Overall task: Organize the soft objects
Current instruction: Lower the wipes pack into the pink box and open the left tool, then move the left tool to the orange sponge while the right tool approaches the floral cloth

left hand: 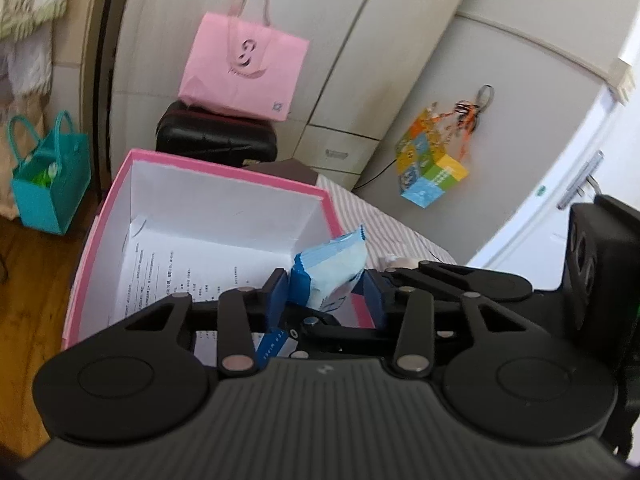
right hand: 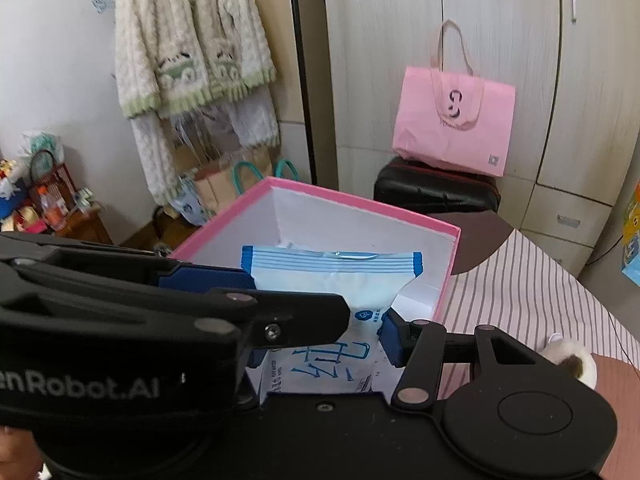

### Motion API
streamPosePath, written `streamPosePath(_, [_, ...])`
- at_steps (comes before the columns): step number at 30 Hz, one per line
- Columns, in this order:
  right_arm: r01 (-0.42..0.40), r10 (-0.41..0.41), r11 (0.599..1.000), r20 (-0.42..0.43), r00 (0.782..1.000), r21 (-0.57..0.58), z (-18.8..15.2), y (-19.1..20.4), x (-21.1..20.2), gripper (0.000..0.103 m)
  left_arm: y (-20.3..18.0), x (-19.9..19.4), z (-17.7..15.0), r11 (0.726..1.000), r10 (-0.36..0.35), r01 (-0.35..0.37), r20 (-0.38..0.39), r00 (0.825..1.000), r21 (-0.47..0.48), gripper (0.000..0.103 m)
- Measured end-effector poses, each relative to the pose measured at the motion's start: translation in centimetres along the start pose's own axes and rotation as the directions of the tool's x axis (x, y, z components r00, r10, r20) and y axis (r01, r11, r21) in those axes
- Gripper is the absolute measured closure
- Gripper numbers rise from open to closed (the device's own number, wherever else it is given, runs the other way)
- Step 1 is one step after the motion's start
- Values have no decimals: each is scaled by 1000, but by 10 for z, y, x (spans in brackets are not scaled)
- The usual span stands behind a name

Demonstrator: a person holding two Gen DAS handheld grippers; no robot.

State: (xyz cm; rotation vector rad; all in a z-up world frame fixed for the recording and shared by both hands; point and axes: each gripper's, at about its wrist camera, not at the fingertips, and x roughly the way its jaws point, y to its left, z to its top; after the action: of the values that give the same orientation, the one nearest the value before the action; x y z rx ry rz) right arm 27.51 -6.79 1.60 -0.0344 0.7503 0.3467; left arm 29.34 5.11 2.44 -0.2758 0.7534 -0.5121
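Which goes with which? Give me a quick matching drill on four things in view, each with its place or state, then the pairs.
Things:
1. wipes pack
2. pink tote bag
3. pink box
4. teal bag

Places or states:
A. on the wooden floor
B. open, with a printed sheet inside
C. on top of the black case
D. pinched in both the left gripper and the right gripper

Pairs: 1-D, 2-C, 3-B, 4-A

A soft blue-and-white plastic wipes packet (right hand: 332,280) – crimped end up, pinched at its sides – hangs over the open pink-rimmed white cardboard box (right hand: 360,204).
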Motion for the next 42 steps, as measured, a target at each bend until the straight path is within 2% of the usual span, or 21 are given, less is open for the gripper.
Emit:
streamPosePath(4, [22,-21,1000,-41,999,6,7,-4,20,43,10,16,4,999,39,-39,-3,999,-21,63])
streamPosePath(6, [60,-60,998,-40,997,-3,10,-6,27,38,12,20,5,996,84,-83,15,996,-17,63])
streamPosePath(10, [85,-87,996,-34,996,-34,11,-6,29,33,8,16,4,970,227,-235,100,969,68,56])
streamPosePath(12, [79,-80,997,-26,996,-24,11,-8,25,32,8,10,3,961,252,-263,123,960,86,50])
streamPosePath(16, [62,-62,998,-8,998,-25,10,-7,14,22,8,-5,5,959,254,-268,141,957,93,40])
streamPosePath(28, [42,-35,993,59,998,-109,-3,13,-39,22,-17,-65,-17,943,228,-268,203,952,196,39])
streamPosePath(32, [34,-24,992,82,996,-121,-12,17,-65,22,-32,-89,-29,938,205,-258,231,951,232,35])
streamPosePath(42, [11,16,984,147,989,-178,-45,23,-140,22,-69,-136,-67,928,129,-201,236,963,312,29])
